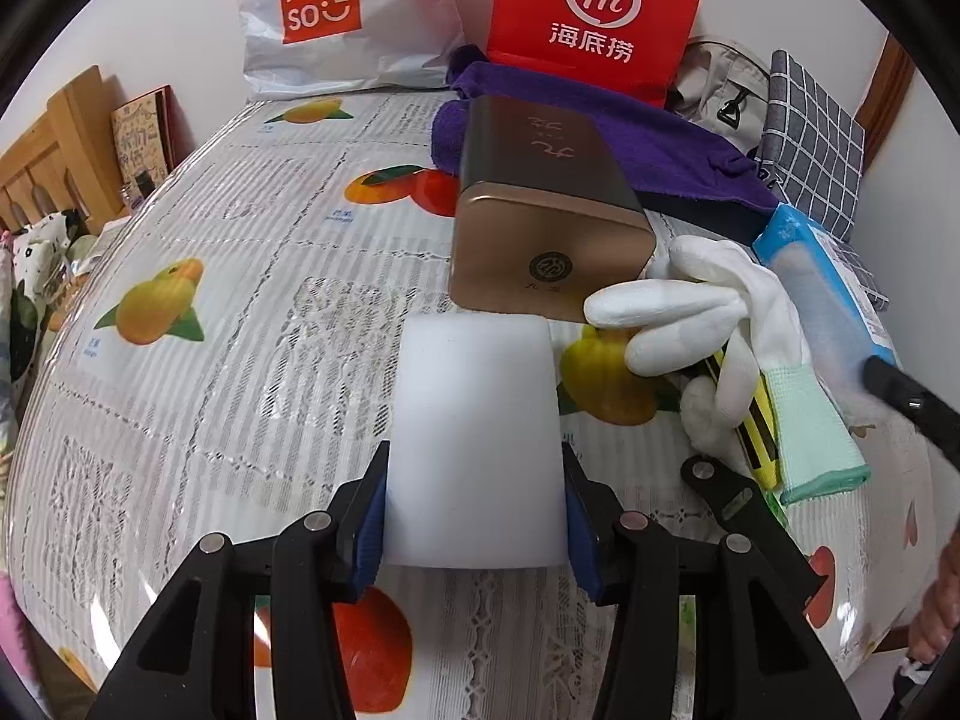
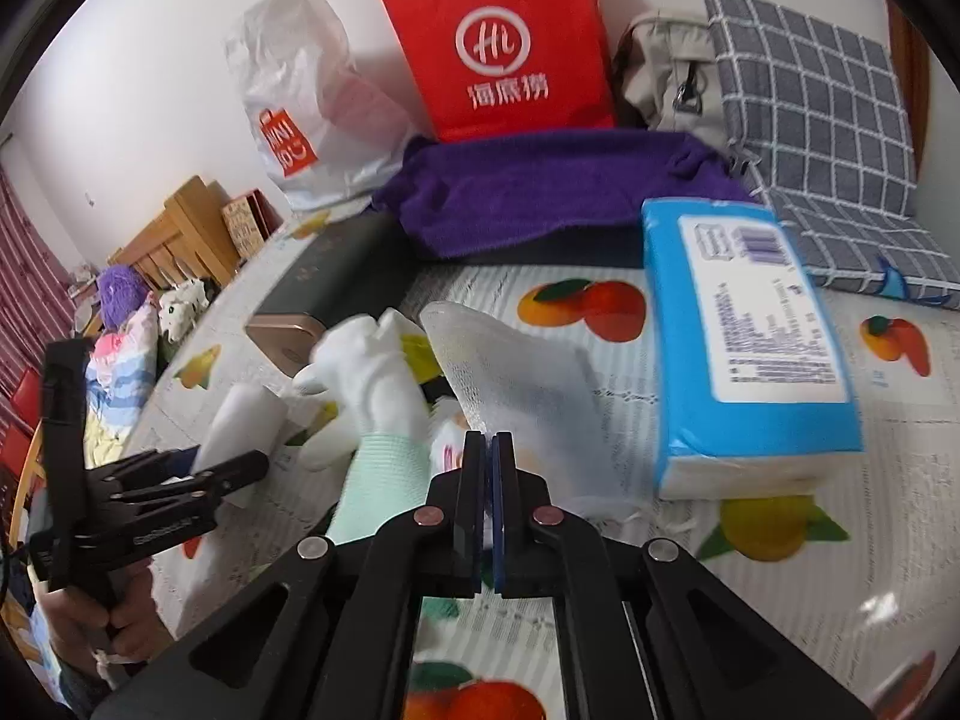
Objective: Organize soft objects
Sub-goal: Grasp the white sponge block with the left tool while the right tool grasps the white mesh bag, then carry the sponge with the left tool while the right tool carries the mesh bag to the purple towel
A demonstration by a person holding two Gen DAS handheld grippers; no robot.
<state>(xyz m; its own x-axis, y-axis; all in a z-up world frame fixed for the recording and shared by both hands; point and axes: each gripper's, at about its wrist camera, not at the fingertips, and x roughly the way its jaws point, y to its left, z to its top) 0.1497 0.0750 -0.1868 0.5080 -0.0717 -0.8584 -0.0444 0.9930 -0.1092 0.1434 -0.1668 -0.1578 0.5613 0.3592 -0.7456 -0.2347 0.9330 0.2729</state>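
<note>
My left gripper [image 1: 474, 480] is shut on a white foam sponge block [image 1: 474, 432], held just above the fruit-print tablecloth [image 1: 210, 360]; both show in the right wrist view, the gripper [image 2: 180, 468] and the sponge [image 2: 240, 420]. My right gripper [image 2: 487, 480] is shut on the edge of a thin translucent white cloth [image 2: 516, 384]. A white glove with a mint green cuff [image 1: 750, 348] lies right of the sponge and left of my right gripper [image 2: 384, 396]. A blue tissue pack [image 2: 750, 348] lies at the right.
A gold tin box [image 1: 540, 222] sits behind the sponge. A purple towel [image 2: 540, 186], a red paper bag [image 2: 504, 42], a white Miniso bag [image 1: 342, 12], a grey checked cushion [image 2: 828, 120] and a beige bag [image 2: 666, 60] stand at the back. A yellow utility knife [image 1: 759, 426] lies under the glove.
</note>
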